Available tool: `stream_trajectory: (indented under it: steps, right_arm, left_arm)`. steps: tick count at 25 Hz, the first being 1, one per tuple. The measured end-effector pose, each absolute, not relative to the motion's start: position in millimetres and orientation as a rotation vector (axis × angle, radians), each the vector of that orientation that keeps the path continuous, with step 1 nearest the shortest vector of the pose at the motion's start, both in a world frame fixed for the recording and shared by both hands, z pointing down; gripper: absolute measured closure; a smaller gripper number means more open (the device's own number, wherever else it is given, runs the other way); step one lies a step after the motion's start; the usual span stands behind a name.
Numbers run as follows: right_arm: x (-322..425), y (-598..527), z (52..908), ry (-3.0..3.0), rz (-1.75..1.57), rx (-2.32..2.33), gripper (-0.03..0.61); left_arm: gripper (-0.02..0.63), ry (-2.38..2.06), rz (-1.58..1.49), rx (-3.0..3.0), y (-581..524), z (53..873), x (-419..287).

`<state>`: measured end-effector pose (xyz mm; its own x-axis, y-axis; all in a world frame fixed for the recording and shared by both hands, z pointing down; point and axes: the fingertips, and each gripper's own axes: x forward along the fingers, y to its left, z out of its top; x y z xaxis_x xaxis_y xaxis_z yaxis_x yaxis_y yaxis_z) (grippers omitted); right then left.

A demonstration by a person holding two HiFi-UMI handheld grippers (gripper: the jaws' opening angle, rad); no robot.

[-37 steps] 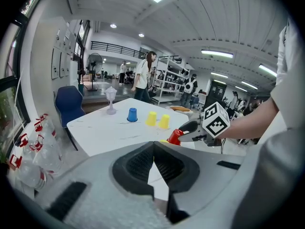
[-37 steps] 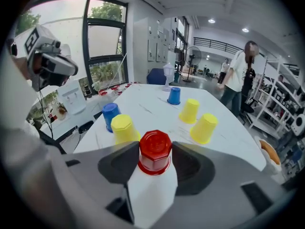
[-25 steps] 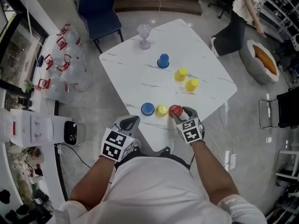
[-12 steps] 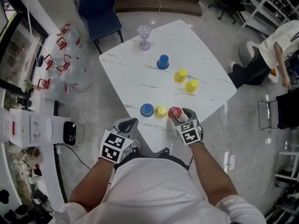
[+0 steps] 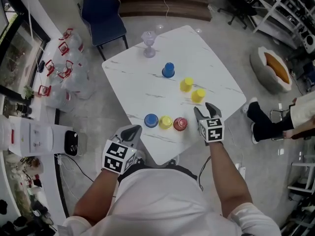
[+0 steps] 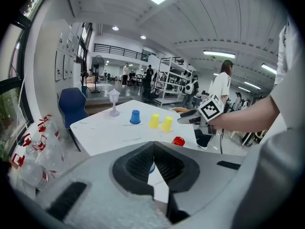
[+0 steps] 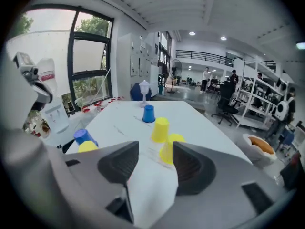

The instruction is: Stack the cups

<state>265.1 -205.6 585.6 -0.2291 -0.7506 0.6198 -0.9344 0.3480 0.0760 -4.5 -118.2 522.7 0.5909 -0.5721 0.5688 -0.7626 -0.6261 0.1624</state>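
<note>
Nearest, at the near edge of the white table (image 5: pixel 133 82): left gripper (image 5: pixel 132 130), jaws pressed together on nothing, short of the cups.

Just beyond, in a row along that edge, all upside down: blue cup (image 5: pixel 151 120), yellow cup (image 5: pixel 166 122), red cup (image 5: pixel 180 124), packed close (touching or only nearly so, hard to say).

To the right of the red cup and clear of it: right gripper (image 5: pixel 204 110), over the table's right side. Jaws wide apart, having just closed a little. Nothing between them; only bare tabletop and a yellow cup seen past the gap.

Farther on, just ahead of the right gripper: second yellow cup (image 5: pixel 198 95) and third yellow cup (image 5: pixel 186 84), side by side, also upside down.

Past those, near mid-table: far blue cup (image 5: pixel 169 70), alone.

At the far corner: clear stemmed glass (image 5: pixel 149 37), upright.

Off the table beyond: blue chair (image 5: pixel 103 11).
</note>
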Motion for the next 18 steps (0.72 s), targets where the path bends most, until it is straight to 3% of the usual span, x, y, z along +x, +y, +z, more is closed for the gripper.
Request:
stream_trajectory:
  steps: [18]
  right_arm:
    - [299.7, -286.1, 642.6, -1.928, 0.459, 1.359, 0.342]
  left_arm:
    - [0.604, -1.181, 0.685, 2.338, -116.0, 521.1, -16.9]
